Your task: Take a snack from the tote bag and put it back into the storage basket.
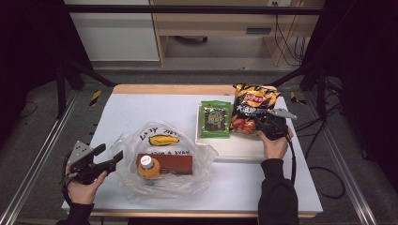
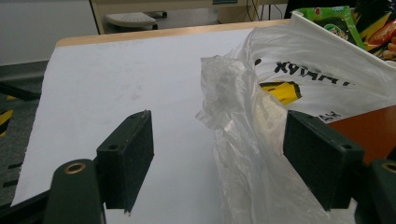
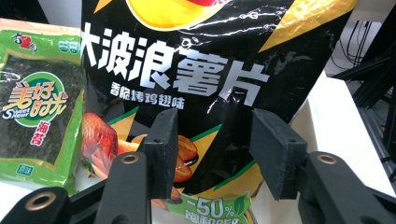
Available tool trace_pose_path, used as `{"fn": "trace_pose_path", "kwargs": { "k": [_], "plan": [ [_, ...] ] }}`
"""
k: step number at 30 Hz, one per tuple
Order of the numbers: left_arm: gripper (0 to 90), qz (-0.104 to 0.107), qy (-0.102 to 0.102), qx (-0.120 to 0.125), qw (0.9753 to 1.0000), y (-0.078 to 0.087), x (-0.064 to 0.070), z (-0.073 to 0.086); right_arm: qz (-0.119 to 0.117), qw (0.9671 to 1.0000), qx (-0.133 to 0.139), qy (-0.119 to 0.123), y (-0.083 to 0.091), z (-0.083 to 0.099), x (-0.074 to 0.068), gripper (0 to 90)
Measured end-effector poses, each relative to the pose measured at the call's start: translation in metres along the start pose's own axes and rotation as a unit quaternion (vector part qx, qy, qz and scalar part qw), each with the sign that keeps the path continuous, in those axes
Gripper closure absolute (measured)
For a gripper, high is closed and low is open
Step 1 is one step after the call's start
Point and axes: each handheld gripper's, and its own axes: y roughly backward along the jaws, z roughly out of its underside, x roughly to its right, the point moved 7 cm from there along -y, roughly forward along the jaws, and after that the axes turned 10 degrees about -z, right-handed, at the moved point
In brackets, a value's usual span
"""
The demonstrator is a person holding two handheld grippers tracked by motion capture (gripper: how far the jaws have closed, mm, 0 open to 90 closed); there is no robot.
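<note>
Flat matte jaws apart; glossy crinkled chip bag (image 3: pixel 196 79) between.

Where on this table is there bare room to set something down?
Free: the white table top's far-left part, beyond the plastic bag, and the near-right corner below the white tray. Crowded: the tray, holding the green packet and chips bag, and the bag.

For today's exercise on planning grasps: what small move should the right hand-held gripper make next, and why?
Probably close the right hand-held gripper on the black chip bag: its jaws stand open around the bag's lower edge, and the plastic bag already holds a bottle.
</note>
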Motion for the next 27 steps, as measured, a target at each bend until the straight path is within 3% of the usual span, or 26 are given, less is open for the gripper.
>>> {"fn": "trace_pose_path", "kwargs": {
  "k": [9, 12, 19, 27],
  "plan": [
    [24.3, 0.002, 0.001, 0.004, 1.0000, 0.002, 0.000, -0.002, -0.020, 0.9992, 0.034, 0.011, 0.021, -0.011, -0.022, 43.0],
    [24.4, 0.002, 0.001, 0.005, 1.0000, 0.003, 0.000, -0.002, -0.036, 0.9984, 0.044, 0.003, 0.029, -0.012, -0.030, 40.8],
    [24.6, 0.004, 0.003, 0.011, 0.9999, 0.006, 0.000, -0.005, -0.065, 0.9962, 0.057, 0.012, 0.046, -0.010, -0.046, 37.8],
    [25.3, 0.009, 0.002, 0.022, 0.9997, 0.011, 0.004, -0.011, -0.107, 0.9929, 0.046, 0.024, 0.061, 0.000, -0.069, 33.8]
  ]
}}
